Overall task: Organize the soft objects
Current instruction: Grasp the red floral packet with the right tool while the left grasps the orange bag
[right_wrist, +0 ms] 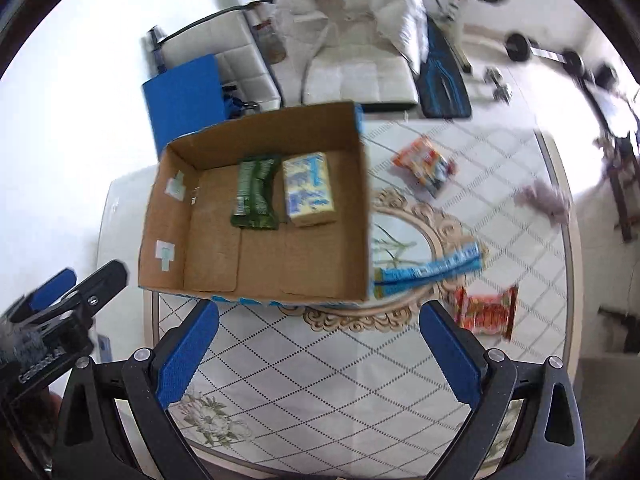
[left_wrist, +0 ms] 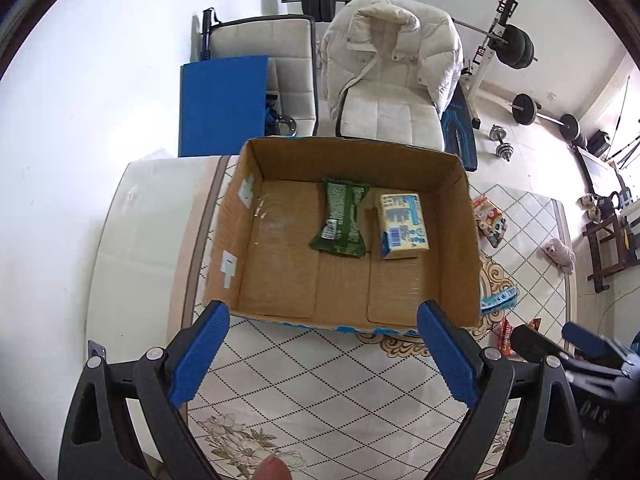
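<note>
An open cardboard box [left_wrist: 456, 216] [right_wrist: 360, 200] stands on the patterned table. Inside lie a green packet [left_wrist: 342, 218] [right_wrist: 256, 194] and a yellow-blue tissue pack [left_wrist: 402, 224] [right_wrist: 308, 188]. My left gripper [left_wrist: 322, 356] is open and empty, hovering before the box's near wall. My right gripper [right_wrist: 318, 356] is open and empty, above the table in front of the box. Right of the box lie a blue packet [right_wrist: 430, 274] [left_wrist: 500, 300], a red-orange packet [right_wrist: 486, 312], a colourful packet [right_wrist: 426, 164] [left_wrist: 490, 220] and a pinkish soft object [right_wrist: 544, 200] [left_wrist: 560, 254].
The table [right_wrist: 332, 380] has a rounded edge at right. Behind it stand a chair with a white puffy jacket [left_wrist: 392, 44], a second pale chair [left_wrist: 276, 52], a blue board [left_wrist: 222, 104] and barbells and dumbbells [left_wrist: 520, 48] on the floor.
</note>
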`<state>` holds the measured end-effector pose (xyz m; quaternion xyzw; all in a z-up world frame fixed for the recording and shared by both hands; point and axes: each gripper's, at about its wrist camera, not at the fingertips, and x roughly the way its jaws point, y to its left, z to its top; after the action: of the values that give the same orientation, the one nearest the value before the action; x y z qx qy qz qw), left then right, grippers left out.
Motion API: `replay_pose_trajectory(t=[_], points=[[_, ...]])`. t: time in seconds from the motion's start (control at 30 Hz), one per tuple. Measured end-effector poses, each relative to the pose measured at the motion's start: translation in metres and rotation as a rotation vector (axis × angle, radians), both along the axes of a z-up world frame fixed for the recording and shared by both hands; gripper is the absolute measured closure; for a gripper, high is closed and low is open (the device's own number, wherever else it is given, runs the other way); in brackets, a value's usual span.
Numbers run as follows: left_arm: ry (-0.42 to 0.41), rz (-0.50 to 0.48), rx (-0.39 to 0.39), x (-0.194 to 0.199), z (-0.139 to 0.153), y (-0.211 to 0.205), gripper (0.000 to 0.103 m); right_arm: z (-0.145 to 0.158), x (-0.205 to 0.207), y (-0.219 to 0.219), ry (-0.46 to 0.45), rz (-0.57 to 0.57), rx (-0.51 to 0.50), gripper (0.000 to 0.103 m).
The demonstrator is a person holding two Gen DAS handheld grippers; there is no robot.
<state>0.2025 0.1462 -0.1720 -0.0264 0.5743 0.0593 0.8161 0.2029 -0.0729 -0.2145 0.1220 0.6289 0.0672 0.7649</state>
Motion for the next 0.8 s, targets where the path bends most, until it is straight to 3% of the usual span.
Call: replay_pose_trajectory(t=[0.1,0.23,0.4,0.5,0.57,0.6,0.7,0.8], points=[[0.007,-0.024,0.046,0.002,-0.012,-0.028,0.007,-0.049,-0.010,-0.067,0.139,-0.212,0.109,0.001],[0.053,-0.069,0.078,0.017,-0.039,-0.071,0.007,-0.136,-0.026,-0.156,0.331,-0.532,0.210,0.001],[0.065,-0.179,0.203,0.038,-0.064,-0.129,0.007,-0.211,-0.030,-0.200,0.443,-0.752,0.305,0.001],[0.072,-0.240,0.259,0.050,-0.074,-0.158,0.007,-0.233,-0.019,-0.207,0.448,-0.819,0.363,0.002],[0.077,-0.277,0.278,0.059,-0.079,-0.175,0.007,-0.243,-0.015,-0.209,0.464,-0.858,0.338,0.007],[0.082,-0.293,0.280,0.062,-0.080,-0.181,0.007,-0.248,-0.014,-0.210,0.480,-0.863,0.313,0.017],[0.094,-0.392,0.290,0.076,-0.086,-0.209,0.007,-0.248,-0.009,-0.215,0.511,-0.799,0.273,0.046],[0.140,-0.499,0.296,0.094,-0.101,-0.235,0.007,-0.241,0.002,-0.223,0.509,-0.635,0.174,0.047]])
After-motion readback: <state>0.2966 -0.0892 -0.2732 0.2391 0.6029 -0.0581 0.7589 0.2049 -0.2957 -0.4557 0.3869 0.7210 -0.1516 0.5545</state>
